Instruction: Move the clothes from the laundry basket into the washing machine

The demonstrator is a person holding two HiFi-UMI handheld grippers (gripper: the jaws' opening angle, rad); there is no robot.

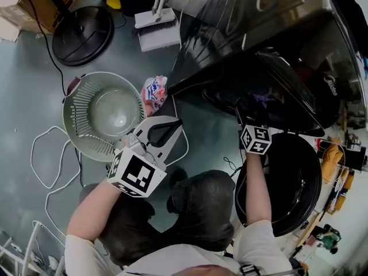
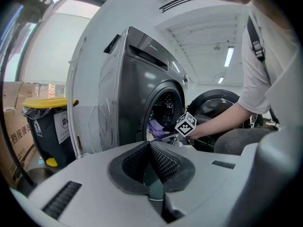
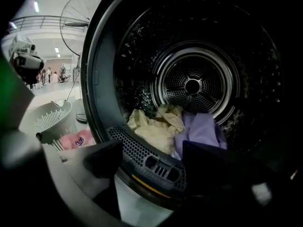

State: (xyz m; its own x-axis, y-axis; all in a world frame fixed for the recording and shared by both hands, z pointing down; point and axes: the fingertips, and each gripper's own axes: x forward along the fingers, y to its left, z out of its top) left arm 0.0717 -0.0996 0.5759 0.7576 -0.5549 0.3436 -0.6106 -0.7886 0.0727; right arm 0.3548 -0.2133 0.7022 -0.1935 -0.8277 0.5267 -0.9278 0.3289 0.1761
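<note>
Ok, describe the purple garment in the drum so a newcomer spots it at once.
Find the dark front-loading washing machine with its door open. On the drum floor, near the front, lie two garments. The purple garment is on the right in the right gripper view, beside a pale yellow garment.

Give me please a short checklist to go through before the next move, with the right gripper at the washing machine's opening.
1. Laundry basket empty: ok, no clothes show inside it.
2. Nothing left outside: cannot tell. A pink item lies on the floor beside the basket, and it is unclear whether it is clothing.
3. Right gripper free: ok, jaws apart, nothing between them.
4. Left gripper free: ok, jaws together, nothing held.
5. Clothes inside the machine: ok, a cream cloth and a purple cloth lie in the drum.
</note>
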